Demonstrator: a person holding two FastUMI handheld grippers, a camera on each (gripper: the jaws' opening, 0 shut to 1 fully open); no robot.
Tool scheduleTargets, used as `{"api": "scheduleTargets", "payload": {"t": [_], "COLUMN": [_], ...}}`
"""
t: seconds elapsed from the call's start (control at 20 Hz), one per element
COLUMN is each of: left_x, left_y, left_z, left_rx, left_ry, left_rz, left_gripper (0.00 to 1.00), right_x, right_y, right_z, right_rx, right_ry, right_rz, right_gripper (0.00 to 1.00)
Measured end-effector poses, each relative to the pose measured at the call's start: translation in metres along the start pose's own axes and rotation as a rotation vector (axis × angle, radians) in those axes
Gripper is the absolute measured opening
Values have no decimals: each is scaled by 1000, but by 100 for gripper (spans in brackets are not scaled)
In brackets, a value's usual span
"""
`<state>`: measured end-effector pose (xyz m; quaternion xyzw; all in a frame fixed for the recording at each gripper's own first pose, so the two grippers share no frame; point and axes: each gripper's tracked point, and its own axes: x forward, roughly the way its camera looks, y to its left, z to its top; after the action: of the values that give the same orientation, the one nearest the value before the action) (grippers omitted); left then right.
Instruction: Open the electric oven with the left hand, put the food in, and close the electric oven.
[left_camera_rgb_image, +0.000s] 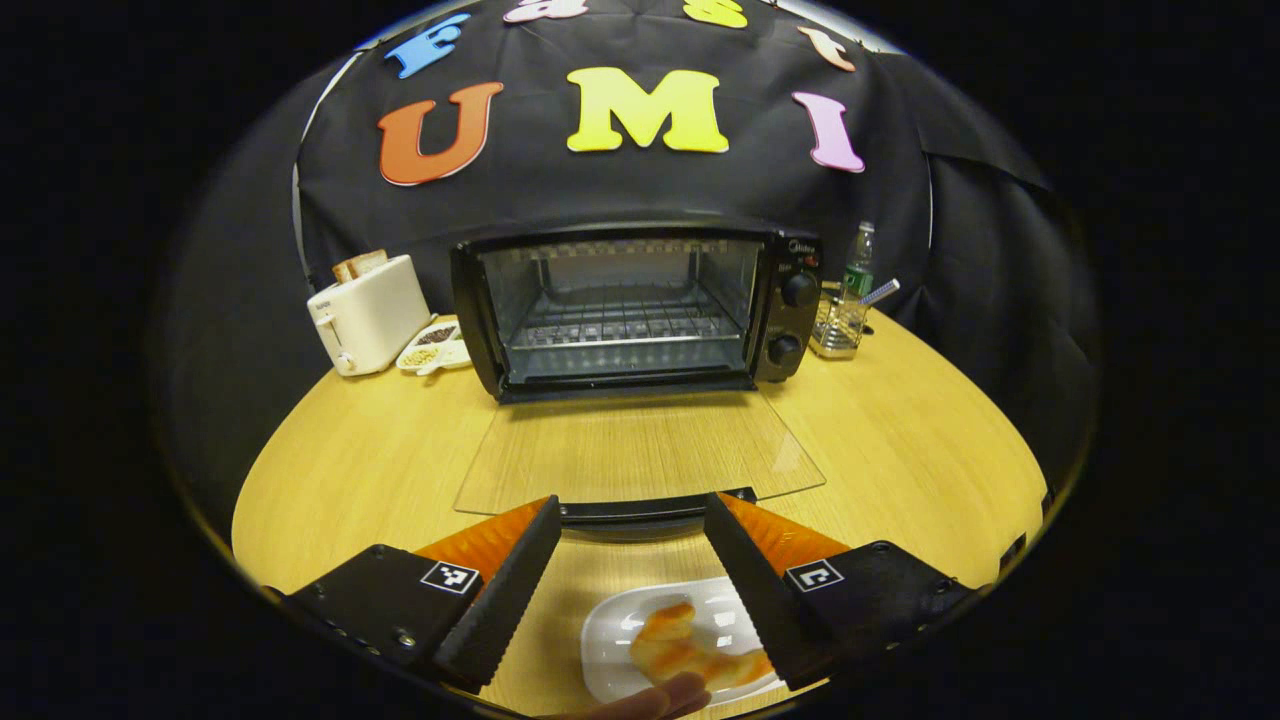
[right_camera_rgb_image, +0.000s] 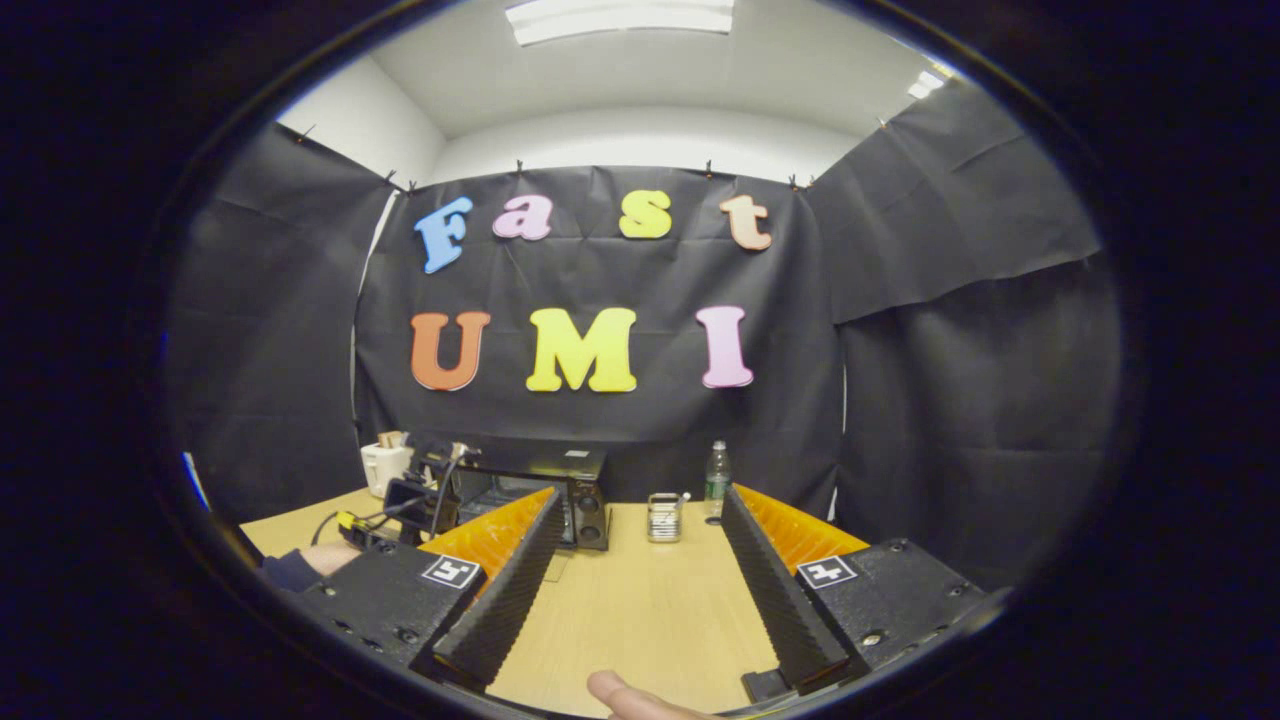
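Glass shows flat at the centre of the left gripper view: the oven (left_camera_rgb_image: 640, 310) door (left_camera_rgb_image: 640, 450) lies fully down on the wooden surface (left_camera_rgb_image: 900, 420), its handle (left_camera_rgb_image: 650, 510) just beyond the left gripper (left_camera_rgb_image: 632, 530), whose fingers stand spread and hold nothing. So the opening looks done; loading and closing remain. The rack (left_camera_rgb_image: 625, 325) inside sits bare, and the food (left_camera_rgb_image: 690, 650) rests on a white plate (left_camera_rgb_image: 615, 630) at the bottom of the frame, between the fingers but below them, untouched. In the right gripper view the right gripper (right_camera_rgb_image: 640, 520) hangs high and well back from the oven (right_camera_rgb_image: 545, 495) at lower left, fingers spread and empty. A small mark sits above the oven's knobs (left_camera_rgb_image: 797, 290), too small to read; the bottle (left_camera_rgb_image: 858, 262) label is likewise illegible.
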<state>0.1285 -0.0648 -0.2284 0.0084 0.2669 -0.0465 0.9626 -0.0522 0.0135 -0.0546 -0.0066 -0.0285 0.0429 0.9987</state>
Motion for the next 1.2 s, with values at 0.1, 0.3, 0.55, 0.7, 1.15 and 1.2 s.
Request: {"api": "scheduleTargets", "payload": {"t": [0.1, 0.3, 0.55, 0.7, 1.15, 1.2], "left_x": [-34, -123, -228, -267, -306, -306], "left_y": [9, 30, 56, 65, 112, 115], "left_z": [21, 60, 87, 84, 87, 90], "left_rx": [-7, -3, -55, -36, -76, -84], "left_ry": [-85, -269, -455, -507, -563, -567], "left_rz": [-5, 6, 20, 19, 150, 153], "left_gripper": [96, 95, 95, 93, 93, 93], "right_x": [12, 36, 65, 78, 84, 86], "right_y": [15, 53, 110, 153, 231, 235], "right_z": [-18, -53, -112, -160, -253, -260], "right_rx": [-17, -39, -66, -131, -224, -220], "right_ry": [43, 113, 228, 346, 593, 620], "right_rz": [35, 117, 257, 422, 791, 806], "right_gripper": [98, 98, 100, 100, 100, 99]}}
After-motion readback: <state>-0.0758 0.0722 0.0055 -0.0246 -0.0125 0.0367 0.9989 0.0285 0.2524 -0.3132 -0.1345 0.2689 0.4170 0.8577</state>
